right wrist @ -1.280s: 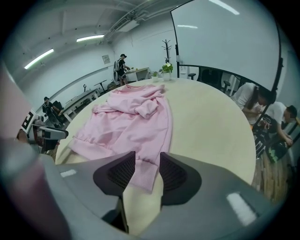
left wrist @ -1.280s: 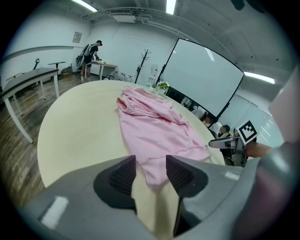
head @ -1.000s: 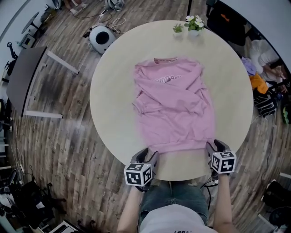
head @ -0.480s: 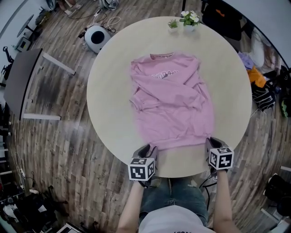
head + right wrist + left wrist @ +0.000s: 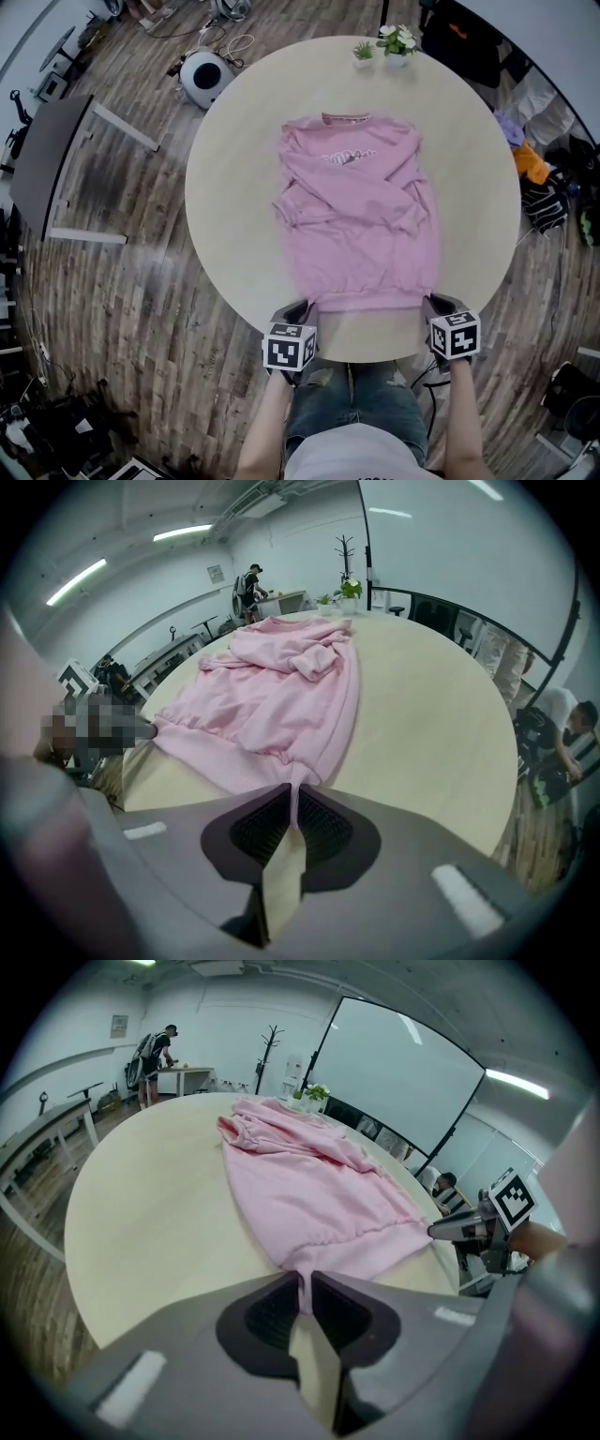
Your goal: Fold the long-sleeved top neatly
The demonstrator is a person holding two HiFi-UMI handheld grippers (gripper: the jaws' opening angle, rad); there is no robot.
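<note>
A pink long-sleeved top [image 5: 361, 220] lies flat on the round beige table [image 5: 234, 187], collar at the far side and both sleeves folded across the chest. My left gripper [image 5: 305, 311] is shut on the hem's left corner at the near edge. In the left gripper view a pinch of pink fabric [image 5: 309, 1185] runs between the closed jaws of the left gripper [image 5: 302, 1279]. My right gripper [image 5: 429, 305] holds the hem's right corner. Its jaws have just been closing, and in the right gripper view the top [image 5: 272, 700] is pinched between the jaws of the right gripper [image 5: 294, 794].
Two small potted plants [image 5: 396, 42] stand at the table's far edge. On the wood floor lie a white round device [image 5: 207, 73] at the far left, a grey desk [image 5: 52, 159] at the left, and bags and clothes [image 5: 539, 178] at the right.
The right gripper has shifted slightly at the hem's right corner and its jaws have come together on the fabric. The left gripper stays at the left corner.
</note>
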